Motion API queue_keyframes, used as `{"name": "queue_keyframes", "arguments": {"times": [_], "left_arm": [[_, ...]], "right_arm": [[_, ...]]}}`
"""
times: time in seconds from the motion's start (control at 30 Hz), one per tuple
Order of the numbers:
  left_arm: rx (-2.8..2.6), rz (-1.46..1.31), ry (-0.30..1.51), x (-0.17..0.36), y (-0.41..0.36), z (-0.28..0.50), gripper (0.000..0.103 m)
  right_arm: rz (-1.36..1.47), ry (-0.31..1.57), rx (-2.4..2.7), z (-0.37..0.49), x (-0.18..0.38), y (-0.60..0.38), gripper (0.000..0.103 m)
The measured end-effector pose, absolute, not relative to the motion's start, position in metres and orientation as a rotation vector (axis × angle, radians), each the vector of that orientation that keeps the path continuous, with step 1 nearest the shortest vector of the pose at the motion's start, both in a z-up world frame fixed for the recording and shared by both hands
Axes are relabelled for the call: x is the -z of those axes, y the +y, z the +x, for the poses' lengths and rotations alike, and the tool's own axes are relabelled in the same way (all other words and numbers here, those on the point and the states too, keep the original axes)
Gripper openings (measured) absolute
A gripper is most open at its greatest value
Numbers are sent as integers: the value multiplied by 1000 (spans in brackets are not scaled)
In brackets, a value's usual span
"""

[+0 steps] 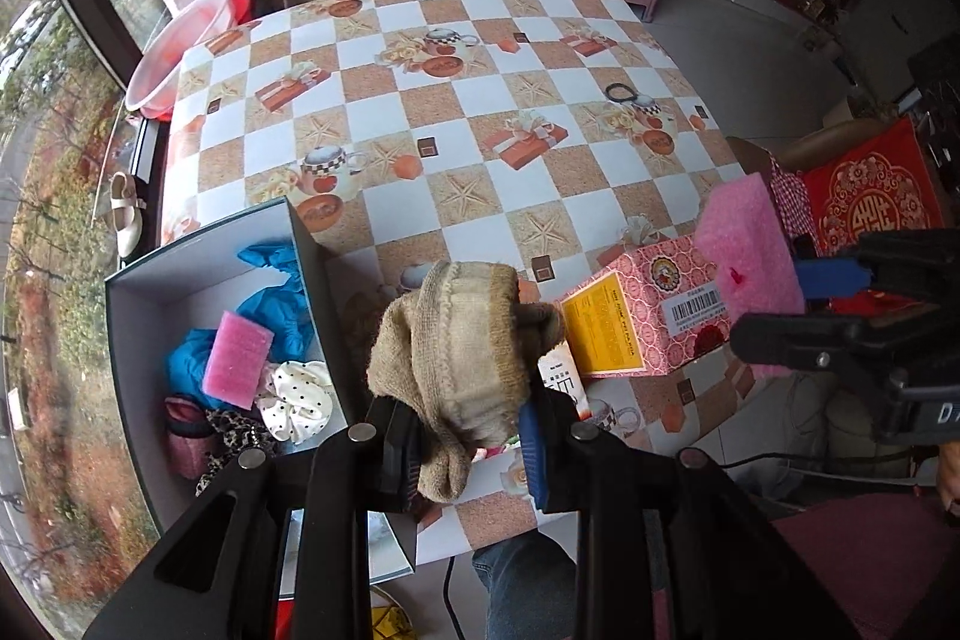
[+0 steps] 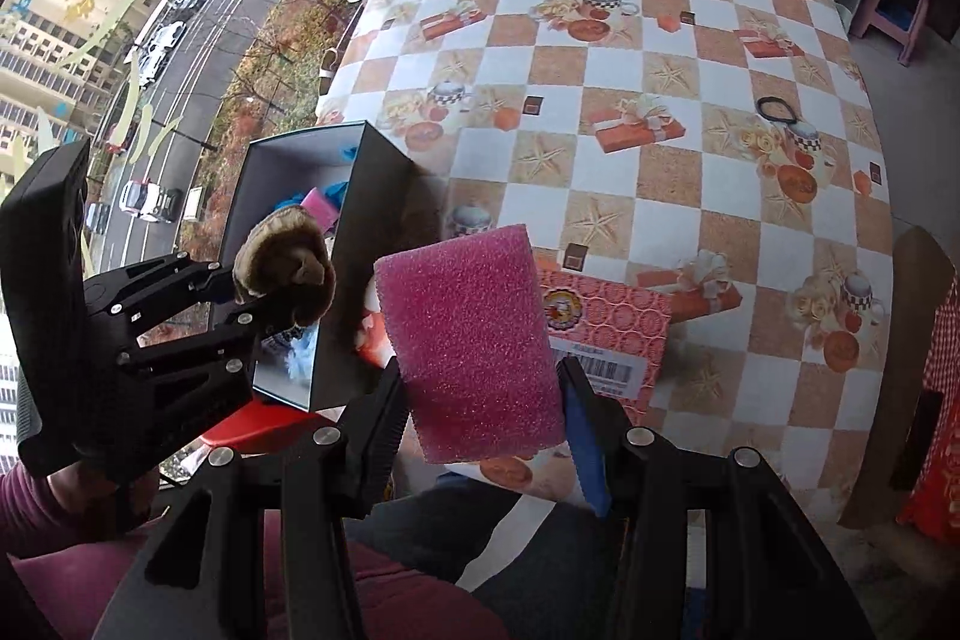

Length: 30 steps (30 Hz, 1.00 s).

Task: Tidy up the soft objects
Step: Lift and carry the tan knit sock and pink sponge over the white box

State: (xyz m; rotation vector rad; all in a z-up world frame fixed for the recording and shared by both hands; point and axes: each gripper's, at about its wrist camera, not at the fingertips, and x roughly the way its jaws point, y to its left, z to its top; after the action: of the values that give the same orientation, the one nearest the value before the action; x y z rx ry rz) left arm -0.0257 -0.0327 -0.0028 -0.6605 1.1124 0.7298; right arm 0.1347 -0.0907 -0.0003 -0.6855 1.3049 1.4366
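My left gripper (image 1: pixel 468 436) is shut on a rolled beige and brown knit sock (image 1: pixel 456 358), held above the table's near edge just right of the open grey box (image 1: pixel 150 304). That box holds blue cloth (image 1: pixel 282 304), a pink sponge (image 1: pixel 237 358), a polka-dot scrunchie (image 1: pixel 300 400) and leopard fabric. My right gripper (image 2: pixel 480 436) is shut on a second pink sponge (image 2: pixel 474 340), held upright over the pink patterned carton (image 2: pixel 606 334). In the right wrist view the left gripper (image 2: pixel 264 304) carries the sock (image 2: pixel 288 268) in front of the box (image 2: pixel 360 196).
The checkered tablecloth (image 1: pixel 468 100) covers the table; a black hair tie (image 1: pixel 624 91) lies at its far right. A pink basin (image 1: pixel 180 52) and a chair stand beyond the far edge. A red cushion (image 1: pixel 870 190) is at the right. A person's legs are below.
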Motion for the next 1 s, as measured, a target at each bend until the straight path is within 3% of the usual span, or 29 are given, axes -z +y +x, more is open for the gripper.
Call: {"name": "queue_keyframes", "arguments": {"times": [1.0], "left_arm": [[-1134,-917,953,10,-34,-166,29]], "right_arm": [[-995,1149,-1775,-7,-12,-27,51]]}}
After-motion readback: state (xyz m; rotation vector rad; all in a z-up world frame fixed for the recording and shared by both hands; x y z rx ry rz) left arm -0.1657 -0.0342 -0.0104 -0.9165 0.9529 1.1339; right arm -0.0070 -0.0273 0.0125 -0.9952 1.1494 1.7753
